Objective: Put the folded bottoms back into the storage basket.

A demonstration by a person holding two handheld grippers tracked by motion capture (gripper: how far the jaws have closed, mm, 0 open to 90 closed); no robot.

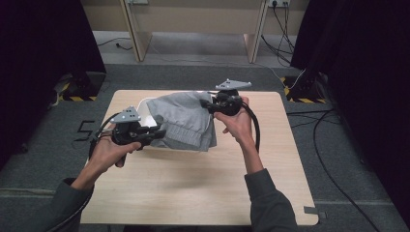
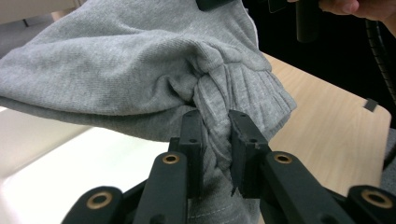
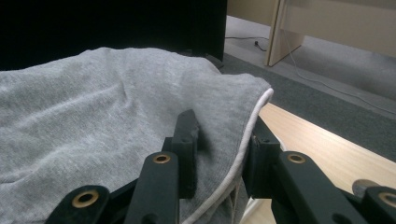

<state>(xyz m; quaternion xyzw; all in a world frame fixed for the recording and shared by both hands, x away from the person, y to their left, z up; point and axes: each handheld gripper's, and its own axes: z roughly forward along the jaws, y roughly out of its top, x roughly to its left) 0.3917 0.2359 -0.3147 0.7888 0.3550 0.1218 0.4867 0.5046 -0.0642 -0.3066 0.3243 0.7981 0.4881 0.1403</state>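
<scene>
A grey sweatshirt-like garment [image 1: 181, 121] hangs lifted between my two grippers above the wooden table [image 1: 193, 179]. My left gripper [image 1: 157, 133] is shut on its ribbed cuff edge [image 2: 243, 93] at the garment's lower left; in the left gripper view the gripper [image 2: 215, 140] pinches gathered grey fabric between its jaws. My right gripper [image 1: 205, 104] is shut on the garment's upper right edge; in the right gripper view that gripper [image 3: 222, 140] clamps grey cloth [image 3: 93, 121] with a white drawstring [image 3: 247, 140] running between the jaws.
A white tray or board [image 2: 70, 154] lies on the table under the garment. Dark curtains stand at both sides, cables [image 1: 333, 145] trail over the grey floor at right, and a wooden bench frame [image 1: 193, 24] stands beyond the table.
</scene>
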